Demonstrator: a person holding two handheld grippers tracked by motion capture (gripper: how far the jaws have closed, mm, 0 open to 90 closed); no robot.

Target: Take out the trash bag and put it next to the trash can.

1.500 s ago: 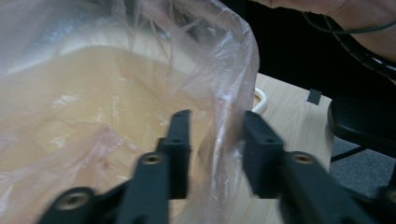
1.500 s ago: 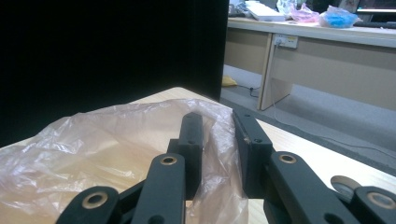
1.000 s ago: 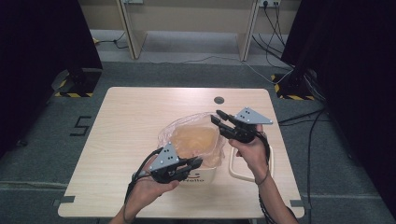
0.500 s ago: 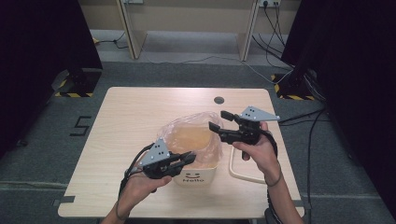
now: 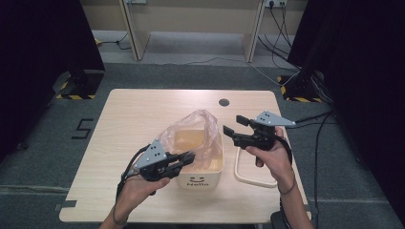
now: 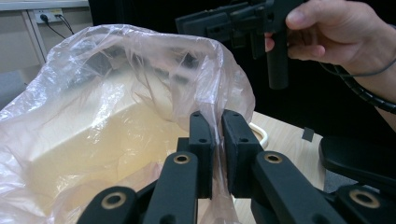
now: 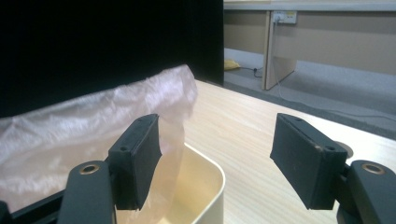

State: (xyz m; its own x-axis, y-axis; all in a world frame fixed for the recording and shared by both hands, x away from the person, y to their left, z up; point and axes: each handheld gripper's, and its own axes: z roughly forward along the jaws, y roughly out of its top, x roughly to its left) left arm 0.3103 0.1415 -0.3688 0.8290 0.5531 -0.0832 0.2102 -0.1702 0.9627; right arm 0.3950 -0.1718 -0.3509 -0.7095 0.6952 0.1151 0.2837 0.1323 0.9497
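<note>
Left gripper [image 5: 188, 158] sits, from the high view, at the near left corner of the cream bin [image 5: 198, 164], and I see its jaws closed on the edge of the clear plastic bag [image 5: 193, 131] that lines the bin. On the other side of the bin, my right gripper [image 5: 233, 126] hangs just beside the far right corner with its jaws apart; they have just been opening and nothing is between them. A pale lid [image 5: 253, 167] lies flat on the table [image 5: 143, 107], right of the bin. From the left gripper view, the two pads [image 6: 201, 140] pinch a thin fold of the bag [image 6: 116, 93], and the bin's inside glows yellow behind the film. From the right gripper view, the jaws stand wide over the bin's rim [image 7: 212, 175], the bag [image 7: 93, 116] rising beside the left pad [image 7: 140, 156], apart from it as far as I can tell.
</note>
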